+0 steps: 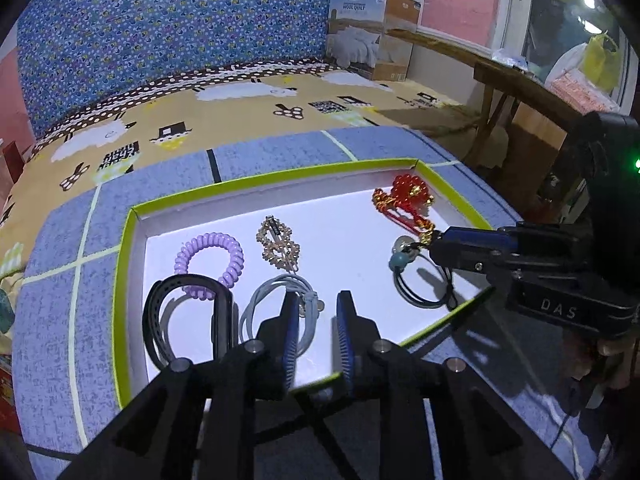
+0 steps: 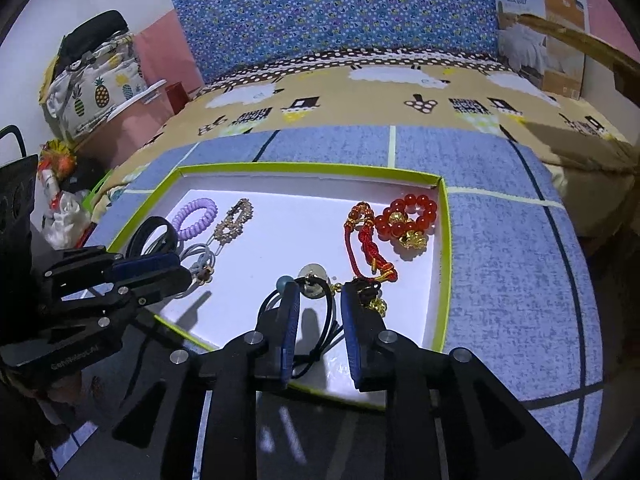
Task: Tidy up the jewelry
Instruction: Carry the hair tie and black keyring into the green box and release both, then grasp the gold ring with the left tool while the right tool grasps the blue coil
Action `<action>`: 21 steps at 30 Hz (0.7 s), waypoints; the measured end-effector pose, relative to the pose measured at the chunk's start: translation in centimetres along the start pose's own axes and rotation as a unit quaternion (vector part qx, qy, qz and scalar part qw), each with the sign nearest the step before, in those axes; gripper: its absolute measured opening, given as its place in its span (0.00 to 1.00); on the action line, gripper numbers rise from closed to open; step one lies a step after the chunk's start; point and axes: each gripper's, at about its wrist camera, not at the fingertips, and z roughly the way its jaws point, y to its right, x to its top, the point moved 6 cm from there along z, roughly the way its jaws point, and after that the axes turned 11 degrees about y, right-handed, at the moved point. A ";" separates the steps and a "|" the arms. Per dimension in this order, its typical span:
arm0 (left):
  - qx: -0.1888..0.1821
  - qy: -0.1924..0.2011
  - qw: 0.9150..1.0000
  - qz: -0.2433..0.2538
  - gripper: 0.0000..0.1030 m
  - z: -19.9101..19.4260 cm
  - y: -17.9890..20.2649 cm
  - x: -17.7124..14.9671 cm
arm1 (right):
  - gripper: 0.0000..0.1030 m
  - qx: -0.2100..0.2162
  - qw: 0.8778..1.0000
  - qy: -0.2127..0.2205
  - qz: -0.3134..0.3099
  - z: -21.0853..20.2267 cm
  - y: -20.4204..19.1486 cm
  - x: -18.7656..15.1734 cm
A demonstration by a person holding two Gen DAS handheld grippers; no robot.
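A shallow white tray with a green rim [image 1: 129, 240] [image 2: 445, 240] holds the jewelry. In it lie a purple coil hair tie [image 1: 210, 256] [image 2: 195, 216], a gold clip [image 1: 278, 248] [image 2: 234, 220], a black band [image 1: 160, 312], a grey cord loop [image 1: 264, 300] [image 2: 200, 258], a black cord with beads [image 1: 420, 276] [image 2: 312, 284], a red braided cord [image 2: 364, 240] and a red bead bracelet [image 1: 412, 192] [image 2: 408, 220]. My left gripper [image 1: 318, 312] is open over the grey loop. My right gripper [image 2: 320, 300] is open around the black cord.
The tray sits on a blue patterned mat [image 1: 60, 300] [image 2: 520, 280] on a bed with a sheep-print sheet. A cardboard quilt box [image 1: 372, 32] stands at the back. A wooden bench [image 1: 500, 80] is to the right. Bags [image 2: 92, 76] are piled to the left.
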 end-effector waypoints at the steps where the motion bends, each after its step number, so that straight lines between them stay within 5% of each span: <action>1: 0.001 0.003 1.000 -0.002 0.20 -0.4 0.0 0.1 | 0.21 0.000 1.000 0.003 -0.001 -0.3 -0.1 0.0; 21: 0.044 0.084 0.995 -0.036 0.20 -13.3 0.1 -4.9 | 0.21 0.022 0.998 0.056 -0.001 -12.2 -4.2 -5.5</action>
